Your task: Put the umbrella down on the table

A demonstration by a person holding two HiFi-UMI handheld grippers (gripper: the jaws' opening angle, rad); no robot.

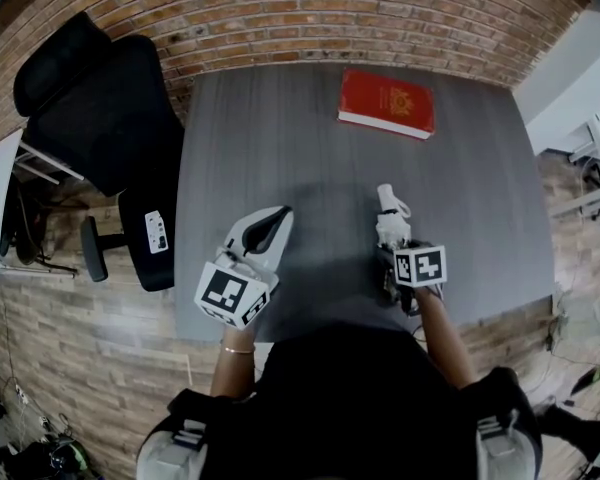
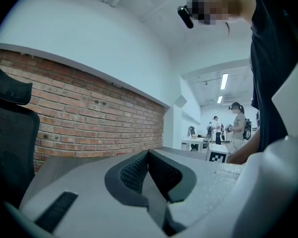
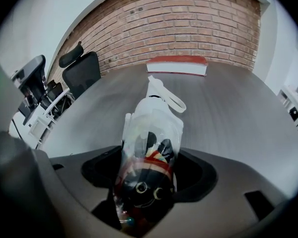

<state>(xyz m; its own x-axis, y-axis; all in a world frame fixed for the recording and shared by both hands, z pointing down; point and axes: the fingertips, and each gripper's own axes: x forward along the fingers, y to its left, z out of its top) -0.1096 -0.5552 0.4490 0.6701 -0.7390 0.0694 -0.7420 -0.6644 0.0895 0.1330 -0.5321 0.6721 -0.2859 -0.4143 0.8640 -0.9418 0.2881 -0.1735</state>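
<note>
Folded umbrella (image 3: 150,148) is pinched by the right gripper (image 1: 391,243) at the grey table's (image 1: 280,148) five o'clock, its lower end hidden, possibly just off the surface. Left gripper (image 1: 263,233) jaws are pressed together, empty. A red book (image 1: 386,103) lies at twelve o'clock, with a brick wall (image 1: 330,13) beyond.

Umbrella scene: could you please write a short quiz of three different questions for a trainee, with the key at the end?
1. True or false: the left gripper holds the folded umbrella.
2. Where on the grey table does the red book lie? A) at the far edge, near the brick wall; B) between the two grippers; C) at the near edge.
3. Fill in: the right gripper is shut on the ____.
Key: 1 false, the left gripper is shut and empty; 2 A; 3 umbrella.
</note>
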